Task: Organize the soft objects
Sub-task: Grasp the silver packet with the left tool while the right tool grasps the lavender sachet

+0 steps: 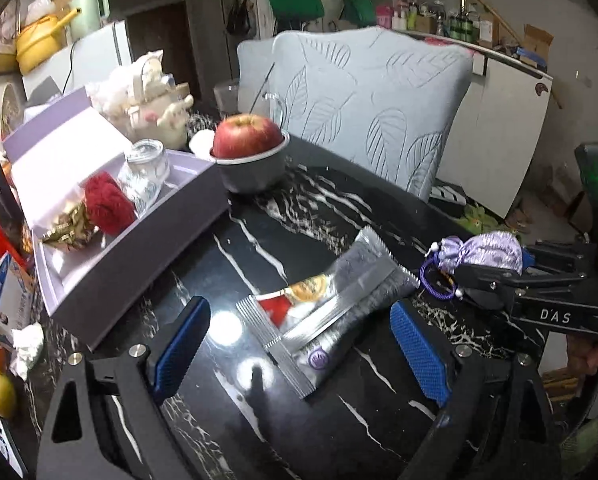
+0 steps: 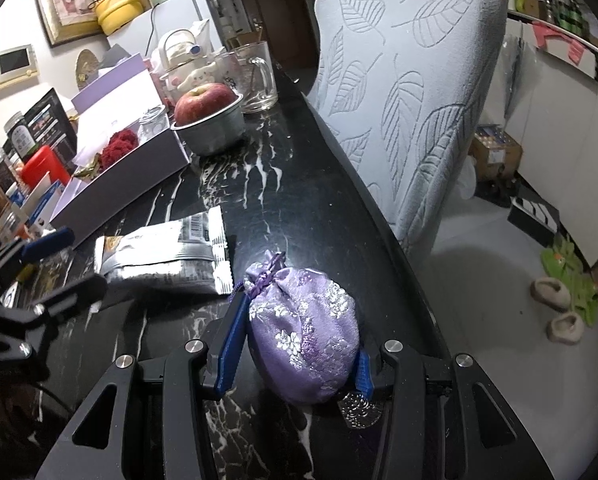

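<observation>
My right gripper (image 2: 299, 344) is shut on a lilac brocade drawstring pouch (image 2: 305, 332) at the black marble table's right edge; the pouch also shows in the left wrist view (image 1: 485, 254). My left gripper (image 1: 299, 344) is open, its blue pads either side of a silver snack packet (image 1: 331, 304) that lies flat on the table; the packet also shows in the right wrist view (image 2: 167, 256). An open lilac gift box (image 1: 139, 248) at the left holds a red knitted piece (image 1: 107, 204), gold foil wrappers (image 1: 69, 226) and a glass jar (image 1: 145, 170).
A red apple (image 1: 247, 136) sits in a grey bowl (image 1: 255, 172) behind the box. A plush toy (image 1: 155, 100) and glass mug (image 2: 255, 76) stand further back. A pale leaf-patterned chair (image 1: 371, 104) stands against the table's far edge. Clutter crowds the left side.
</observation>
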Available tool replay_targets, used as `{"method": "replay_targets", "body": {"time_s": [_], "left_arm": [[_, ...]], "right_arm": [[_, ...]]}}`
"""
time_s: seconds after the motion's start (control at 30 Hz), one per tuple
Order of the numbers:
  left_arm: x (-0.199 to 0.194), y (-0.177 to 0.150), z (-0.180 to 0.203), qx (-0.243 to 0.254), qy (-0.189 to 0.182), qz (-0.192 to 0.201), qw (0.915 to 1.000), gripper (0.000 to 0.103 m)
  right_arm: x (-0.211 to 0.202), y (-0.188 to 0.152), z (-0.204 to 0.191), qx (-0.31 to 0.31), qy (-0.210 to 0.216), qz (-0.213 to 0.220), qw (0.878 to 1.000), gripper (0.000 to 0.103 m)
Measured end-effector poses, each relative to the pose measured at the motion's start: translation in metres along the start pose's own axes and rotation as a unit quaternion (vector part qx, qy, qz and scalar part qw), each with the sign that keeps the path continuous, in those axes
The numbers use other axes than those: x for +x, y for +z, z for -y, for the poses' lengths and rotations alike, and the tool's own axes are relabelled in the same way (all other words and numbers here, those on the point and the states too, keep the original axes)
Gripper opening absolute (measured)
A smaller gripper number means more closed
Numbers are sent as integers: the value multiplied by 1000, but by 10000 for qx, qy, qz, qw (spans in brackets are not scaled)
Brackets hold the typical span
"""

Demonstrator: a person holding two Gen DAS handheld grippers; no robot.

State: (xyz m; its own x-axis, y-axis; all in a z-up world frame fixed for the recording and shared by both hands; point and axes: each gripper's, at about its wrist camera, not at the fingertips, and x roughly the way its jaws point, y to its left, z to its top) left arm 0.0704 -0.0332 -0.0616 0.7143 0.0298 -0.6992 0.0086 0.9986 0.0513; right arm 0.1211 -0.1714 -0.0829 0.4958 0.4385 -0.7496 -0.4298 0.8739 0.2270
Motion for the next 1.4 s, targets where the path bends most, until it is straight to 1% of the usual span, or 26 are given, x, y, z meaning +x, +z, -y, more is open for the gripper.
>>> {"method": "replay_targets", "body": {"time_s": [0.07,0.2,0.4,0.47,0.53,0.6,0.67,0.73,0.87,0.93,0.97,1.0,1.03,1.07,1.13,1.17,1.2,1.23,1.27,1.33,1.37,1.4], "left_arm": [[-3,3,-2,37,-5,113,9999,93],[-4,12,1,245,-160,255,9992,93],[12,27,13,580,-638,311,9958,93],[20,29,19,708,-725,243,9946,93],[35,30,23,808,-776,66,9937,93],[44,29,23,829,-818,-88,9932,93],[54,25,21,811,-914,-325,9920,93],[58,20,20,789,-1032,-482,9904,93],[59,11,21,763,-1224,-549,9880,93],[61,9,20,680,-1353,-588,9867,93],[63,8,20,646,-1389,-619,9863,93],[64,7,20,611,-1403,-634,9862,93],[65,7,20,588,-1397,-636,9864,92],[66,7,20,571,-1380,-638,9867,86],[70,7,20,554,-1284,-662,9880,71],[70,7,20,561,-1165,-616,9897,68],[71,8,20,543,-1023,-600,9915,55],[70,9,21,510,-1014,-573,9919,50],[70,10,22,516,-1009,-551,9920,45],[68,9,26,588,-975,-523,9921,44],[68,9,26,588,-977,-521,9921,44],[67,9,26,569,-986,-523,9921,42]], "right_arm": [[-2,0,0,1,16,27,10000,45],[-5,0,0,-20,33,64,10000,45],[-6,-2,1,-32,-1,29,10000,45],[-6,-2,1,-17,-17,14,10000,45],[-7,-3,3,7,-35,2,10000,45],[-8,-4,4,41,-39,-5,10000,45],[-9,-4,5,67,-40,-14,10000,45],[-8,-3,6,85,-35,-23,10000,45],[-4,-1,6,131,10,-78,9999,46],[-2,0,7,178,46,-111,9998,54],[0,0,7,206,75,-132,9997,62],[1,0,7,223,103,-146,9996,64],[0,-1,6,221,132,-138,9996,64],[0,-1,6,201,153,-147,9996,64],[0,-2,3,142,185,-121,9997,70],[1,-3,1,119,196,-102,9997,73],[1,-3,0,93,191,-76,9997,74],[1,-3,-1,66,160,-53,9998,74],[2,-3,-2,24,105,-33,9999,74],[4,-4,-7,-108,-28,0,9999,74],[4,-6,-9,-170,-95,18,9998,70],[5,-7,-12,-256,-213,42,9994,53]]}}
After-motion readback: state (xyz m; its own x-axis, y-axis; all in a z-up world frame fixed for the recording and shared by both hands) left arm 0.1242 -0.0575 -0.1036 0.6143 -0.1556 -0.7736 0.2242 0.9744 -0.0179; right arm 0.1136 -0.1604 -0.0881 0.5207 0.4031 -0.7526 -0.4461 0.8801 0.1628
